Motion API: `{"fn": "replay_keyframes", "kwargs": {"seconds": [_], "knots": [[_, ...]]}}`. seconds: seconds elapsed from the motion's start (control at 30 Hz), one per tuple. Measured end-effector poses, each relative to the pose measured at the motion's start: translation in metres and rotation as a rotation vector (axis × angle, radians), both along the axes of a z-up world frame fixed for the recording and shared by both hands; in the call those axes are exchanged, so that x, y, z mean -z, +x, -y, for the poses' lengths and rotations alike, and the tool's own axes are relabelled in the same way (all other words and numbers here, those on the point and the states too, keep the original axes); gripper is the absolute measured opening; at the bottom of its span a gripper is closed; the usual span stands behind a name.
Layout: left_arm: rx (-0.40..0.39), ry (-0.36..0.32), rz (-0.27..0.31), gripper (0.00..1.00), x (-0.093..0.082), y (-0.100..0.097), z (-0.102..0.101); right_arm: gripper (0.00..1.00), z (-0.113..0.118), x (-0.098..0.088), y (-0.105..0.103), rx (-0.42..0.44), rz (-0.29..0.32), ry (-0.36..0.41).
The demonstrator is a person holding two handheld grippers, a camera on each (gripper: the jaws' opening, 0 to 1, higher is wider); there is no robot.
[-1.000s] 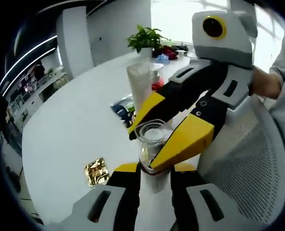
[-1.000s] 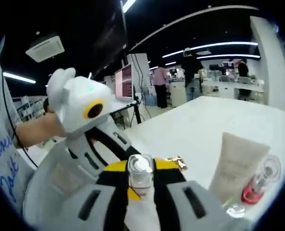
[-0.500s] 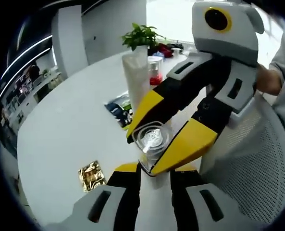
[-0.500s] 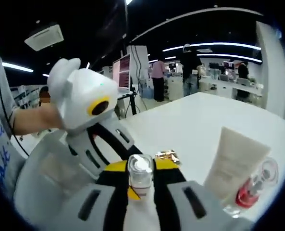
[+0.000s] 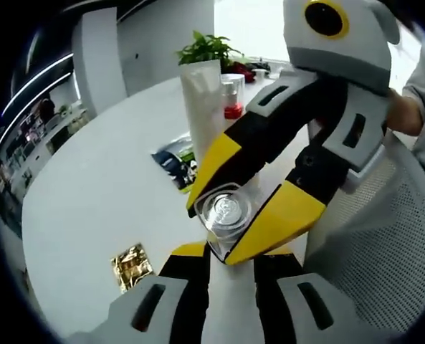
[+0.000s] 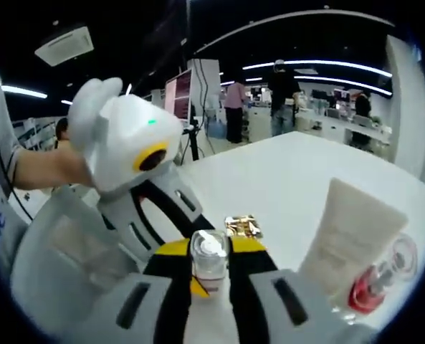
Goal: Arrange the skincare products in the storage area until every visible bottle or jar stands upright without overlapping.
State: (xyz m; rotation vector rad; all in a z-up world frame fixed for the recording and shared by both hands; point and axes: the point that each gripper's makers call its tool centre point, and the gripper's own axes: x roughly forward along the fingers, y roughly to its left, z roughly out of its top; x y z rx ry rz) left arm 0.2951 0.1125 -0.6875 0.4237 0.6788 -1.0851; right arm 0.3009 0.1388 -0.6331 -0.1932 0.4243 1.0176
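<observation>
A small clear glass bottle (image 5: pixel 225 213) with a clear cap is held above the white table (image 5: pixel 104 193). My left gripper (image 5: pixel 230 251) is shut on its lower part. My right gripper (image 5: pixel 212 233) reaches in from the upper right, its yellow-tipped jaws clamped on either side of the bottle's top. In the right gripper view the same bottle (image 6: pixel 210 259) sits upright between my right gripper's (image 6: pixel 210 251) jaws. A white tube (image 5: pixel 201 107) stands upright beside a clear bottle with red liquid (image 5: pixel 231 94).
A gold foil sachet (image 5: pixel 131 264) lies on the table at lower left, and dark sachets (image 5: pixel 173 161) lie near the tube. A white perforated wall (image 5: pixel 384 244) rises on the right. A potted plant (image 5: pixel 208 49) stands at the far edge. People stand in the background (image 6: pixel 278 100).
Both grippers keep hold of the bottle. The pair has drifted a little towards the white tube, which looks larger in the left gripper view.
</observation>
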Motion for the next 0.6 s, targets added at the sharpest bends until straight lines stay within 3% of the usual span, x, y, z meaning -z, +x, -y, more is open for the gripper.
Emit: {"fn": "replay_keyframes", "kwargs": {"seconds": [0.6], "knots": [[0.003, -0.002, 0.006, 0.20, 0.0085, 0.0053, 0.0041, 0.19, 0.0023, 0.0088, 0.0045, -0.006, 0.015, -0.055]]}}
